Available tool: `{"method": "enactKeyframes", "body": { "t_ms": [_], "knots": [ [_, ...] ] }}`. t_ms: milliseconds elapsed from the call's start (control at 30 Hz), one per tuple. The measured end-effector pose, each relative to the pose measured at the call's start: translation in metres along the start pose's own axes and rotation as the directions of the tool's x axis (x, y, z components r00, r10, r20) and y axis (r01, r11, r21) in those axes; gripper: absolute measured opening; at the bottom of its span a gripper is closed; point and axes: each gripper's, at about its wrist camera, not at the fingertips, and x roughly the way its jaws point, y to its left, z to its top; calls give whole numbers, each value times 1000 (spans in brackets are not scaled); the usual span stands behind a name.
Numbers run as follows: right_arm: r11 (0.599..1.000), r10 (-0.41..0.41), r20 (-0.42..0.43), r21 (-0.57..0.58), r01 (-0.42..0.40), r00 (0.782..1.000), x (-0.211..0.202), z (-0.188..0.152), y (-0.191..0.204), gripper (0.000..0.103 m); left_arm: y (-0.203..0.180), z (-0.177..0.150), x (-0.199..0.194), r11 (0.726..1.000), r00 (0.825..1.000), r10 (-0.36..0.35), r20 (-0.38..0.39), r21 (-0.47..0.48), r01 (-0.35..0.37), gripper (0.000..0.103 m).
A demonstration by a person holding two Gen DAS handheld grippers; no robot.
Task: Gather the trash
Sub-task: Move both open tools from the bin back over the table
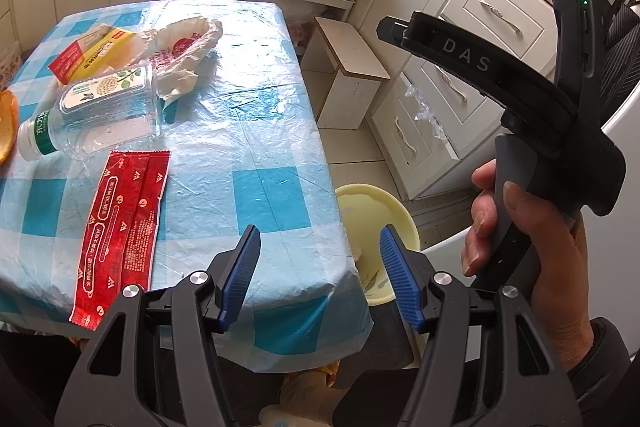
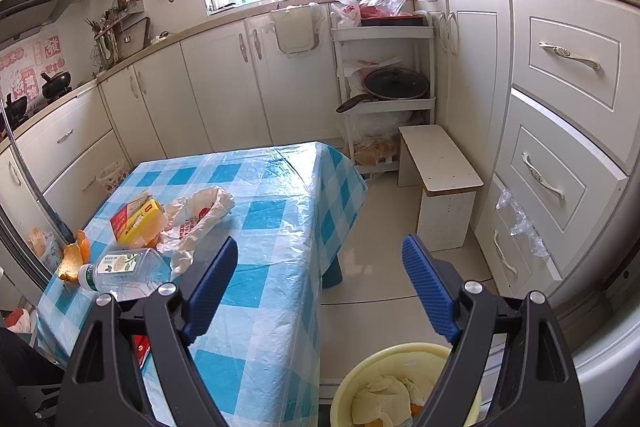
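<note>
Several pieces of trash lay on the counter (image 1: 248, 131), which was covered by a blue-checked cloth under clear plastic. At the far left edge in the left wrist view sat orange peel (image 1: 6, 127). Just right of it a clear bottle (image 1: 92, 111) lay on its side, its green-labelled neck toward the peel. Behind the bottle was a red-and-yellow box (image 1: 90, 53), and beside that a crumpled white bag (image 1: 182, 45) with red print. In front of the bottle a red wrapper (image 1: 120, 239) lay flat, reaching to the near edge of the counter.

The left hand-held gripper (image 1: 320, 267) hovered over the counter's near right corner, its blue pads spread apart with nothing between them. Below that corner, on the floor, stood a pale yellow bin (image 1: 380, 215), holding crumpled paper and a bit of orange as the right wrist view showed. Farther right, a hand (image 1: 528, 243) held the handle of the right hand-held gripper (image 2: 320, 287), whose jaws also stood wide and empty, over the gap between counter and bin (image 2: 360, 375).

A small white stool (image 2: 440, 167) stood on the floor beyond, near a shelf rack (image 2: 384, 67) and white drawers (image 2: 568, 107).
</note>
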Motion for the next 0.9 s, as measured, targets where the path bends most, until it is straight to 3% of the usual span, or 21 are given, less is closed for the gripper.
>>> {"method": "enactKeyframes", "body": {
  "t_ms": [667,767,900],
  "knots": [
    [1000,12,-9,-24,-13,1000,4,-1,8,81,9,-1,-10,1000,1000,5,8,0,-5,59],
    [999,31,-22,-24,-31,999,3,-2,12,81,21,-1,-24,1000,1000,19,21,1,-19,59],
    [994,100,-43,-33,-102,994,-2,-6,30,86,70,3,-60,995,992,101,80,-32,-99,60]
  ]
}}
